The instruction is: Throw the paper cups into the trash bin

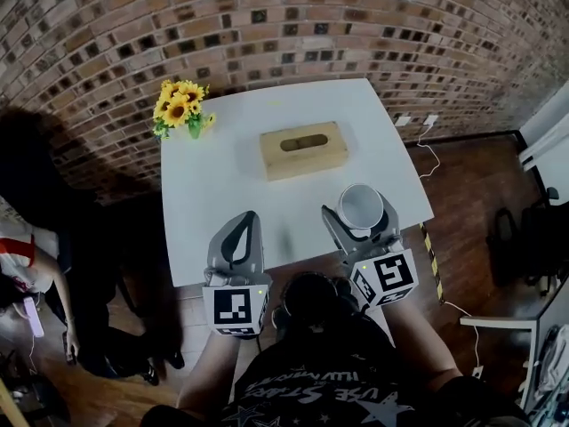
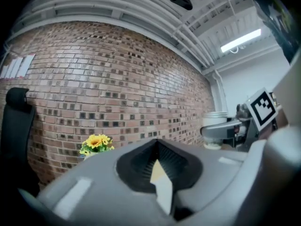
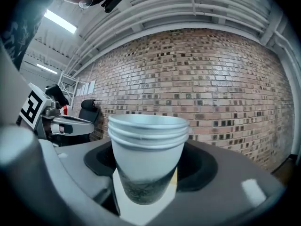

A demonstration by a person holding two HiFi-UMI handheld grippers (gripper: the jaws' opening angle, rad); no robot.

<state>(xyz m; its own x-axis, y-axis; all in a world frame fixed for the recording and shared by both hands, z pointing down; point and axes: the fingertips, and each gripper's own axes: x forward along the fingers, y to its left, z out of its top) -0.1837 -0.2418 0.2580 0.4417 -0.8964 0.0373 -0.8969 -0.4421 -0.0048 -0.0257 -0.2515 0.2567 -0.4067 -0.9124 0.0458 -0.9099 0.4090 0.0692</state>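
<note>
1. Right gripper (image 1: 360, 209) pinches nested white paper cups (image 3: 148, 140), upright, over the bench's near right edge.
2. Left gripper (image 1: 238, 225): pressed together, empty.
3. Bench (image 1: 222, 167): smooth, white, square; rough brick wall (image 1: 267, 25) behind.

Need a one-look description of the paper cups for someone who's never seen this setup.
Find the white table against the brick wall. Over its near right corner, the right gripper clamps a stack of paper cups upright. They are the only round, open-topped white thing there; the wooden box is a slotted block and the sunflowers are yellow.
</note>
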